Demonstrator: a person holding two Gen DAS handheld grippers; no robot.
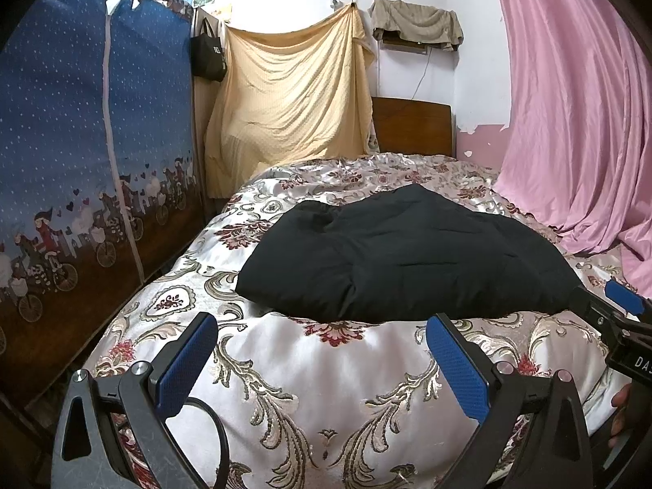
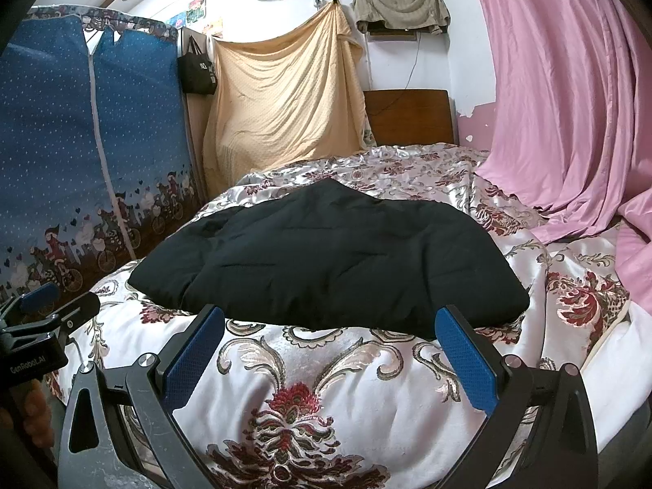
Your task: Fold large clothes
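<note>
A black padded garment (image 1: 407, 256) (image 2: 326, 256) lies in a thick folded bundle on the floral satin bedspread (image 1: 309, 387) (image 2: 326, 375). My left gripper (image 1: 322, 326) hovers open just short of the bundle's near edge, nothing between its blue pads (image 1: 185, 366). My right gripper (image 2: 332, 320) is open too, its fingertips close to the bundle's front edge, holding nothing. Each gripper shows at the side of the other's view: the right one (image 1: 623, 313) by the bundle's right corner, the left one (image 2: 45, 309) at the bundle's left.
A blue fabric wardrobe (image 1: 81, 155) (image 2: 73, 155) stands along the bed's left side. A pink curtain (image 1: 578, 114) (image 2: 570, 102) drapes onto the bed at right. A yellow sheet (image 1: 285, 98) hangs beyond, beside a wooden headboard (image 1: 411, 126). A person's fingers (image 2: 34, 415) hold the left gripper's handle.
</note>
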